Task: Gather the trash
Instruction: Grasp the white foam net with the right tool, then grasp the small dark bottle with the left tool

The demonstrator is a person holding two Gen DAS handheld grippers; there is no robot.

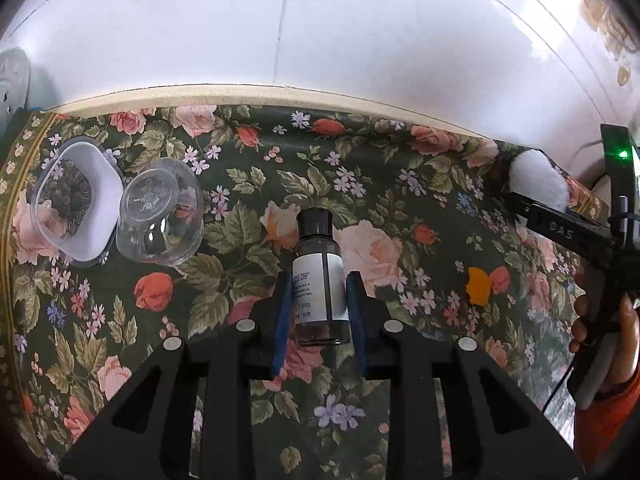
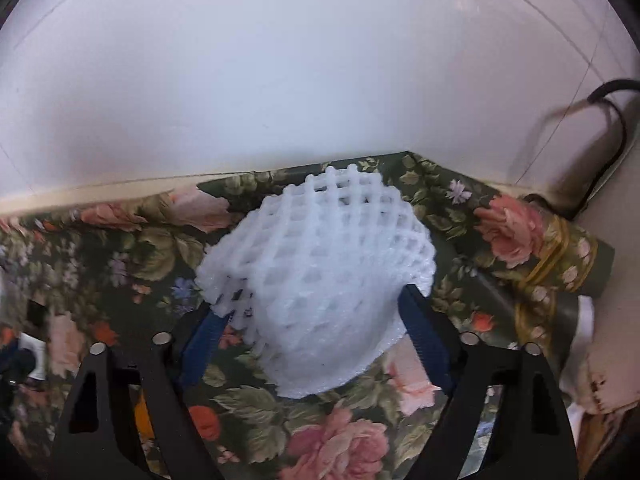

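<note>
Left gripper [image 1: 320,300] clamps the small bottle [image 1: 318,276] mid-frame on the floral cloth [image 1: 248,184]; two clear containers [image 1: 120,204] sit upper left. Right gripper [image 2: 316,320] half-closed around white foam netting [image 2: 320,268] (pads touching).

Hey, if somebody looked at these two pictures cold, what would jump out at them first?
Probably the loud floral tablecloth filling both views. Next, the small clear bottle with a dark cap, lying between the left gripper's blue pads at centre. In the right wrist view, a white foam fruit net sits between the right gripper's pads near the table's far corner.
</note>
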